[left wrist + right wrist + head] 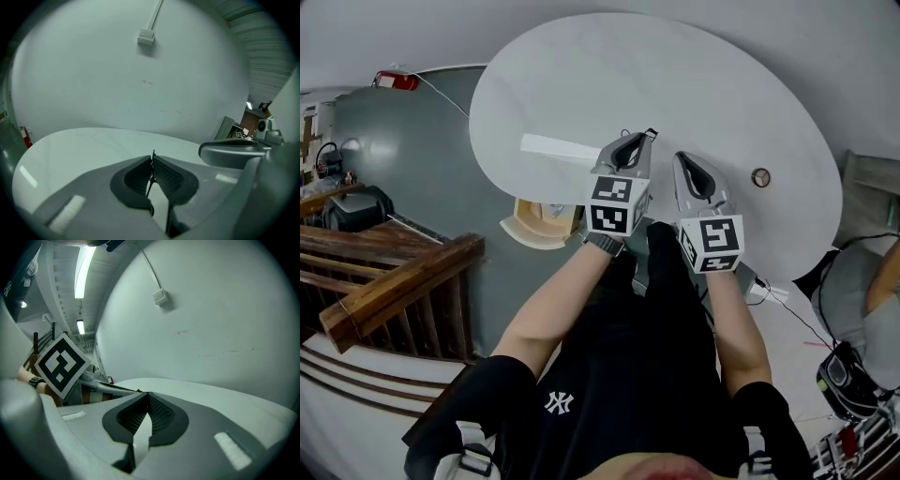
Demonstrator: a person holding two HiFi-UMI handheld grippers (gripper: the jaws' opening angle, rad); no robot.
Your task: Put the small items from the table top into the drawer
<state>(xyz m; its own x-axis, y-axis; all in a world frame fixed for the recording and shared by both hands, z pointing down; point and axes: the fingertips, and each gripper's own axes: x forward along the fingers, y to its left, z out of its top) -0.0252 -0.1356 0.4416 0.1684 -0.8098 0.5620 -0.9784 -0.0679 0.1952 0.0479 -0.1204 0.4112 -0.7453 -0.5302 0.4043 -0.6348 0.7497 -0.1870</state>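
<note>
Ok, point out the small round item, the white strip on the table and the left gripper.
small round item (760, 177): head view, its centre.
white strip (561, 147): head view, the middle of its length.
left gripper (644, 139): head view, between its fingertips.

Small round item (760, 177) right of the right gripper (682, 161), too small to identify, thin dark sliver (153, 153) pinched in left gripper (152, 165) tips, too fine to name, drawer (530, 234) left of that gripper, mostly hidden under table top (581, 75), contents unreadable.

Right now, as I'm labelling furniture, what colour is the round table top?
Plain white table top, best seen in the head view.
</note>
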